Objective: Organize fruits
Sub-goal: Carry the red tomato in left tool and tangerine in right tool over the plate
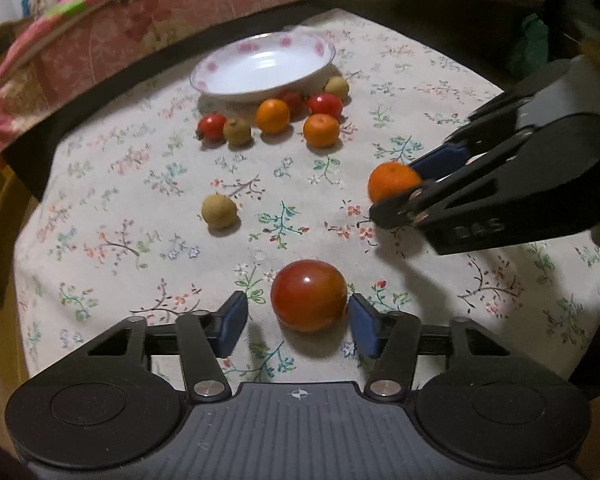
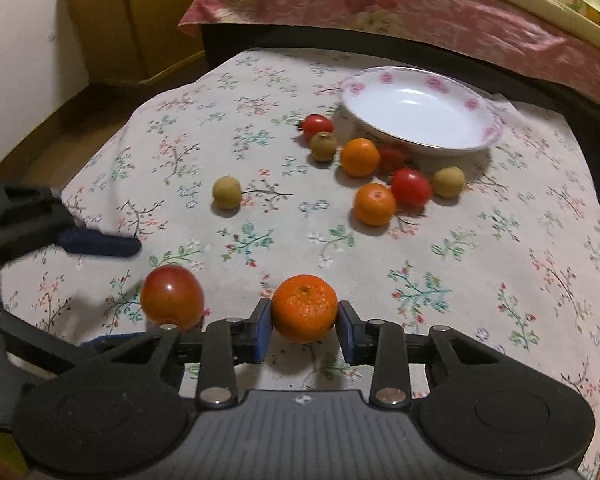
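Floral tablecloth [image 1: 140, 184] | left gripper [image 1: 296, 320] spread around near tomato [image 1: 309, 295], one pad touching, no grip | right gripper [image 2: 305, 330] pinching tangerine [image 2: 305, 308] at 6 o'clock | loose fruit cluster [image 2: 374, 204] mid-cloth | plate [image 2: 476, 138] empty at 1 o'clock | progress: nothing plated yet, everything left.

Floral tablecloth [image 1: 140, 208], pink patterned bedding [image 2: 380, 4] behind

Raised letters reading "DAS", the only legible text in either view, stand on the black side of the right gripper [image 1: 394, 200], seen from the left wrist camera.
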A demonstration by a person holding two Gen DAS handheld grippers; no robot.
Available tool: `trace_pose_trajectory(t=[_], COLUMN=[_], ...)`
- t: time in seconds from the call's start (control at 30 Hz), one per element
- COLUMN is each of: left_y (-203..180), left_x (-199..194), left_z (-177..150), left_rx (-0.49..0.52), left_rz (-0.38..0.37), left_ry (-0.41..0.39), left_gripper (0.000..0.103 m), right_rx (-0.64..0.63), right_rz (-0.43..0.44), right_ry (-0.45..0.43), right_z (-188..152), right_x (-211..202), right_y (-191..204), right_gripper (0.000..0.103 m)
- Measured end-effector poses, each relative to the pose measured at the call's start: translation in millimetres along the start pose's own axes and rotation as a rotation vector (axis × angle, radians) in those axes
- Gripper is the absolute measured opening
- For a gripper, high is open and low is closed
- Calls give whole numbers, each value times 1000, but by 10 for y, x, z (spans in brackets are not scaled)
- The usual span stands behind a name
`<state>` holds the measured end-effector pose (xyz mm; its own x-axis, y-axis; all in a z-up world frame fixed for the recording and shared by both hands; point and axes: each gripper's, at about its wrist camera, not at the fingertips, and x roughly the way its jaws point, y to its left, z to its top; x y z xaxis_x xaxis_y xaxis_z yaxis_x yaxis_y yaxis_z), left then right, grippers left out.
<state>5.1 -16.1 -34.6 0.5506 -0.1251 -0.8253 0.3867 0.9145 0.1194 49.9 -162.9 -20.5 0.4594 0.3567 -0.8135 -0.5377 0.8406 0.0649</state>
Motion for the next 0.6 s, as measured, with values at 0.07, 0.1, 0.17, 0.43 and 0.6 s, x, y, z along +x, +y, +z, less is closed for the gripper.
trace_pose_trajectory(t=[0.07, 0.1, 0.17, 0.43, 0.6], left_y=[24, 30, 15, 89, 166], left_x=[58, 91, 111, 101, 66], left_z=[25, 36, 59, 205, 334], left_rx=[-33, -48, -47, -106, -132], left_rz=[-23, -33, -23, -69, -89], left_ry=[19, 34, 40, 32, 0], left_gripper=[53, 51, 51, 50, 50], right_rx=[19, 23, 23, 72, 106], right_rz=[2, -2, -4, -15, -48], right_ry=[-8, -13, -28, -28, -50], right_z=[-7, -1, 13, -4, 53], right_x=[-33, -45, -74, -115, -220], right_y=[-36, -42, -43, -147, -233], right_gripper=[34, 34, 34, 34, 34])
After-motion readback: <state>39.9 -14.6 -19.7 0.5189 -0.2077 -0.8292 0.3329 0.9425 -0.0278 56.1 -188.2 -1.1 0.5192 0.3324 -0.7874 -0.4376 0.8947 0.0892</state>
